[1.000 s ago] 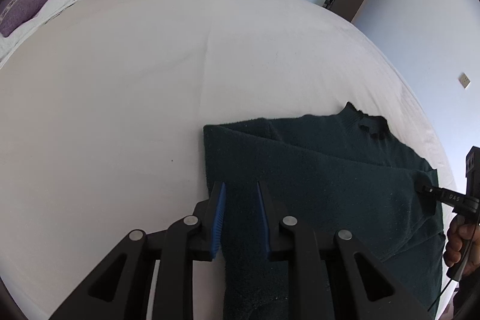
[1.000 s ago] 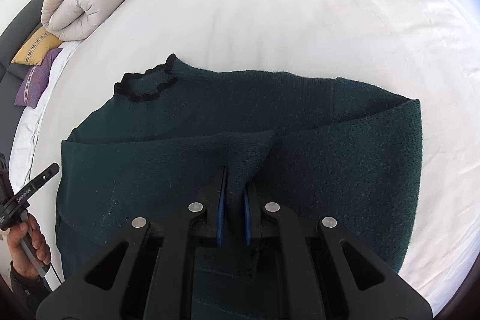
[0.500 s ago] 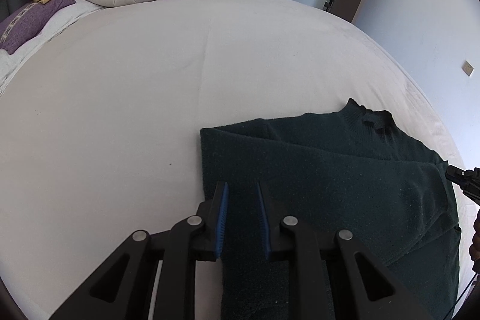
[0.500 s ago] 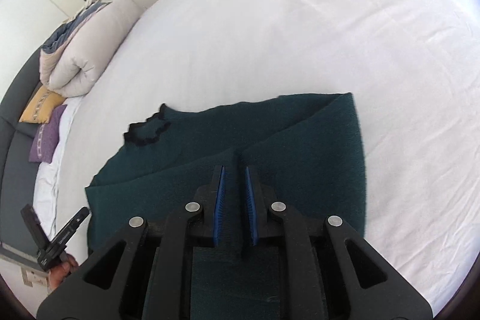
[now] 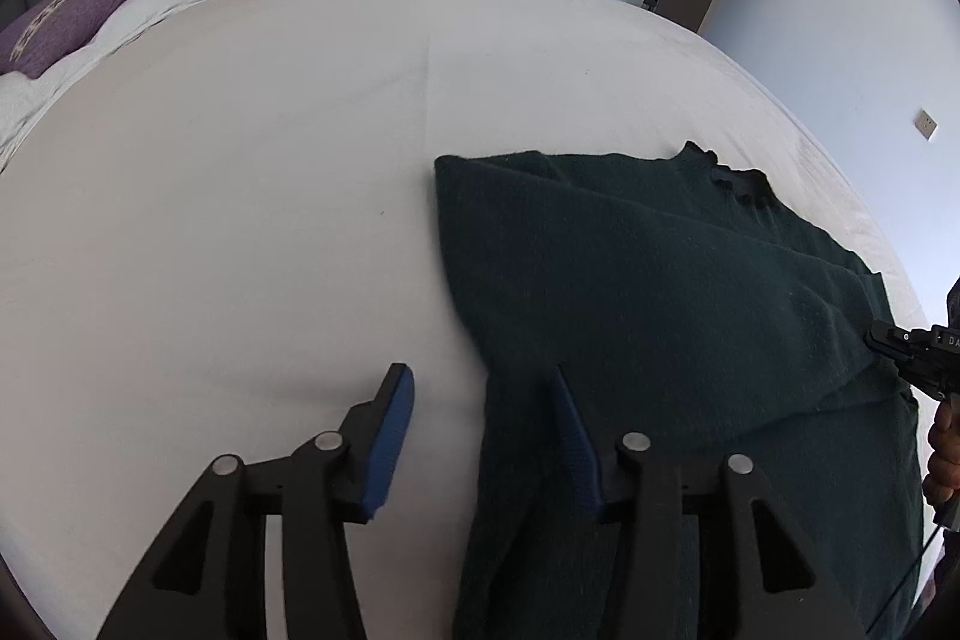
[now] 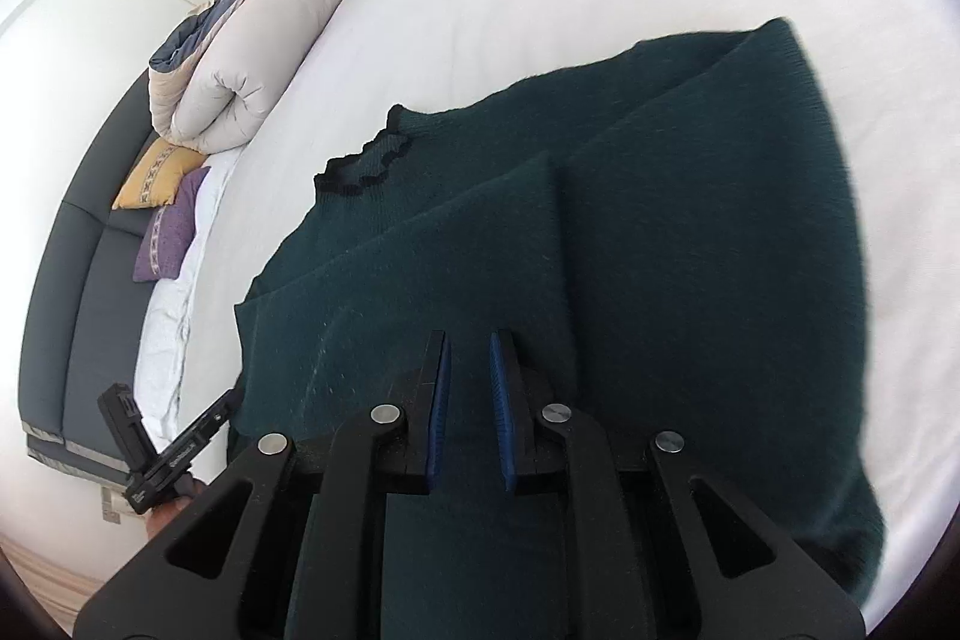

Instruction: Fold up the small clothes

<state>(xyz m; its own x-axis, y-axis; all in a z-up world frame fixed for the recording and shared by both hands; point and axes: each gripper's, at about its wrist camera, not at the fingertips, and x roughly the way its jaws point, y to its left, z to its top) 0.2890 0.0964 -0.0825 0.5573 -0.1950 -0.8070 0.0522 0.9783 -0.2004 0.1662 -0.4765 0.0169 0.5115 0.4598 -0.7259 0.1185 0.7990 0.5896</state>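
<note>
Spreading my left tongs (image 5: pixel 480 430) wide over the sweater (image 5: pixel 660 310) edge frees the finished fold. My right tongs (image 6: pixel 468 400) hover narrowly parted, empty, above it.

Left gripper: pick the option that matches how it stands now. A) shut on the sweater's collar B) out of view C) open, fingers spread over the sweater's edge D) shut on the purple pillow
C: the left gripper has its blue pads wide apart, one over the white bed sheet, one over the dark green sweater, gripping nothing.
</note>
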